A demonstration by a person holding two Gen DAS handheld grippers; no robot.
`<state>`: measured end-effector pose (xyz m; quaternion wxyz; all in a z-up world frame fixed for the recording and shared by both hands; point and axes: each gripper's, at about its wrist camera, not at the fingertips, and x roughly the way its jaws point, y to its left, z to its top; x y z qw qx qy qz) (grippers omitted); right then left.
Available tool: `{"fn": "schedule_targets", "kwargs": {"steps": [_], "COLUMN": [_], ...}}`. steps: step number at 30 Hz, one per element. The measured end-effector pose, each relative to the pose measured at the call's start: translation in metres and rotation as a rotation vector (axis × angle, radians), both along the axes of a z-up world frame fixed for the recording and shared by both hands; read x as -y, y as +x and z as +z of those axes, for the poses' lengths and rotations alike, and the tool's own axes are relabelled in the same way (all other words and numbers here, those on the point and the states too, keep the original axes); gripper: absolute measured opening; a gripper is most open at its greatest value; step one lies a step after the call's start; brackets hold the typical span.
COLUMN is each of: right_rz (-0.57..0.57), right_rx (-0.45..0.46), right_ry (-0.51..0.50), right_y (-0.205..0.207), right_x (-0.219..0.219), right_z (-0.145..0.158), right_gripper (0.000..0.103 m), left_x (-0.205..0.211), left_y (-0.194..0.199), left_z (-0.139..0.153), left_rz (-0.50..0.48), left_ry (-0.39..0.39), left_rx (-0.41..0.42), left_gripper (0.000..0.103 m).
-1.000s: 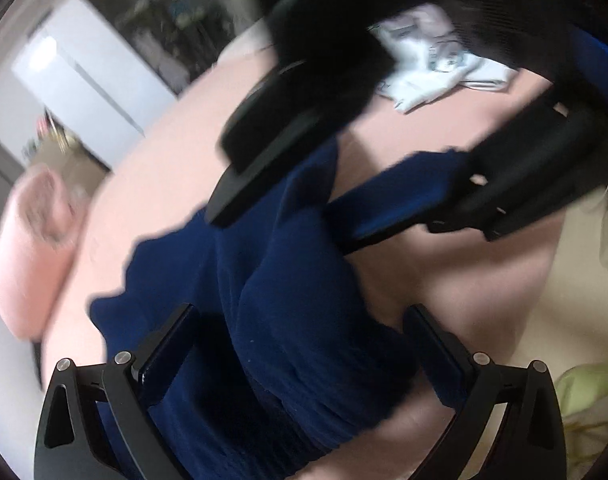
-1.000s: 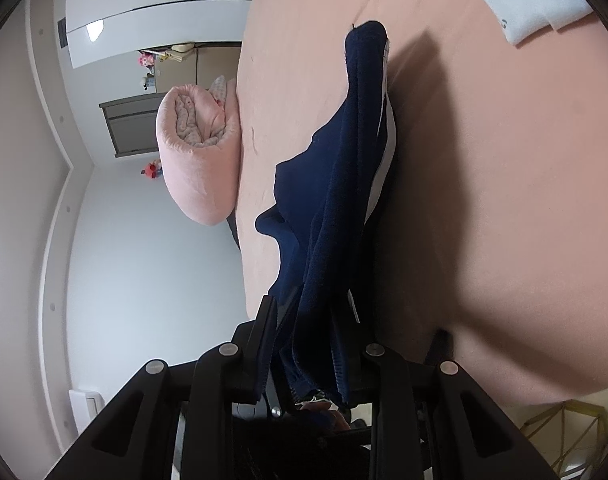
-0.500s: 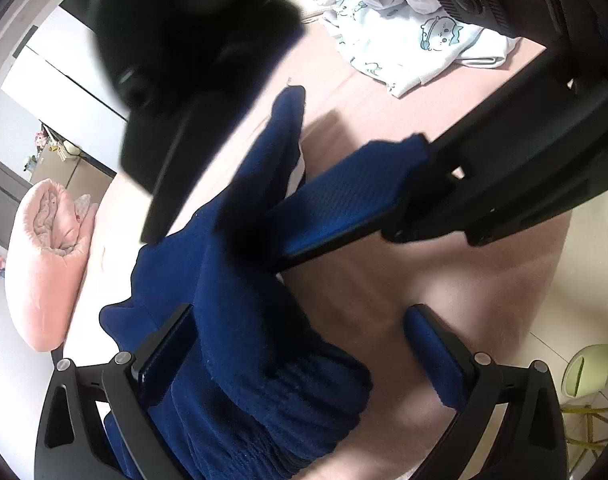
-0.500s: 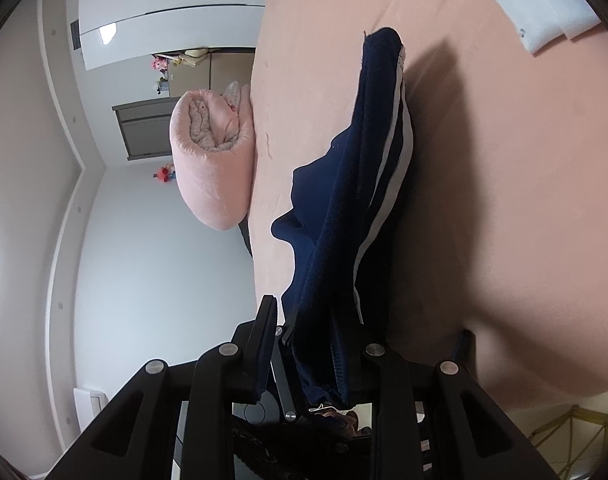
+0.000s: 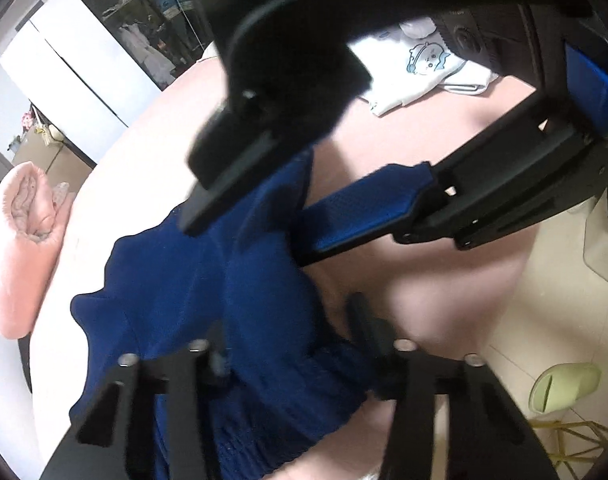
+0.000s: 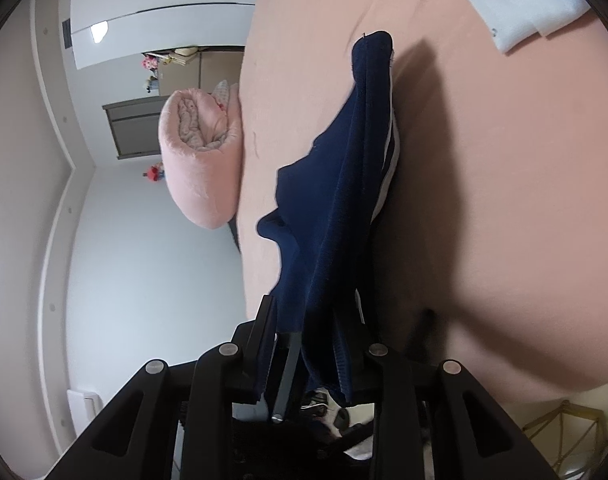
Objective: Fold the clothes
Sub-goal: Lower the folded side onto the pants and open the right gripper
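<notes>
Two grippers on one navy garment

Two grippers share the garment (image 5: 208,280), a navy piece with white side stripes, lifted off the pink bed (image 5: 444,292); in the left wrist view a rolled pink quilt (image 5: 20,248) lies far to the left of the left gripper (image 5: 288,332), at the bed's edge; the gripper's fingers stand close on either side of the bunched, elastic end of the cloth and appear clenched on it, though the frame is blurred; ahead and above, the right gripper (image 5: 288,216) crosses the view with its blue-padded finger pressed against the fabric; beyond it to the right a white printed cloth (image 5: 420,76) lies on the bed; low right, off the bed, a green slipper (image 5: 564,386) sits on the floor.

In the right wrist view the quilt (image 6: 202,160) is again left and ahead; the right gripper (image 6: 316,344) is clamped on the garment (image 6: 336,184), which stretches straight ahead from its jaws, its far tip raised above the bed (image 6: 504,200); the white cloth (image 6: 520,4) lies far ahead to the right.
</notes>
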<state>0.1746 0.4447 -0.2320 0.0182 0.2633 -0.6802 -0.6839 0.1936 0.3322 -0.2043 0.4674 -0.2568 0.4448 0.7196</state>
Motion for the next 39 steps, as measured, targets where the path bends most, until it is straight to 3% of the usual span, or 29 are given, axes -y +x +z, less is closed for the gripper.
{"fn": "schedule_targets", "kwargs": {"steps": [8,10,12,15,23,26,31,35,39], "right_rz": [-0.020,-0.028,-0.037,-0.040,-0.038,-0.037,-0.033,-0.039,-0.007], "right_rx": [0.013,0.020,0.023,0.030,0.060,0.060,0.073,0.163,0.339], "right_ry": [-0.005,-0.011,-0.015,0.001,0.002,-0.001,0.004,0.127,0.426], "right_y": [0.003,0.005,0.007,0.009,0.010,0.012,0.013,0.011,0.001], "right_x": [-0.003,-0.006,-0.008,-0.009,-0.010,-0.010,-0.008,-0.006,0.002], "right_z": [-0.001,-0.001,-0.001,0.001,0.001,0.000,-0.001,0.008,0.033], "right_gripper": [0.030,0.051,0.061,0.061,0.061,0.061,0.062,0.062,0.062], "left_x": [0.005,0.005,0.006,0.008,0.011,-0.011,-0.009,-0.006,-0.002], "left_y": [-0.004,-0.004,-0.002,0.001,-0.038,-0.051,-0.062,-0.058,-0.067], "left_z": [0.002,0.002,0.002,0.002,0.018,0.016,0.021,0.026,0.031], "left_rz": [0.043,0.051,0.052,0.053,0.059,0.061,0.062,0.071,0.103], "left_ry": [0.020,0.024,0.027,0.031,0.036,0.034,0.030,0.035,0.061], "left_rx": [0.098,0.114,0.123,0.131,0.144,0.157,0.158,0.171,0.228], "left_gripper": [0.034,0.034,0.033,0.033,0.031,0.030,0.030,0.030,0.026]}}
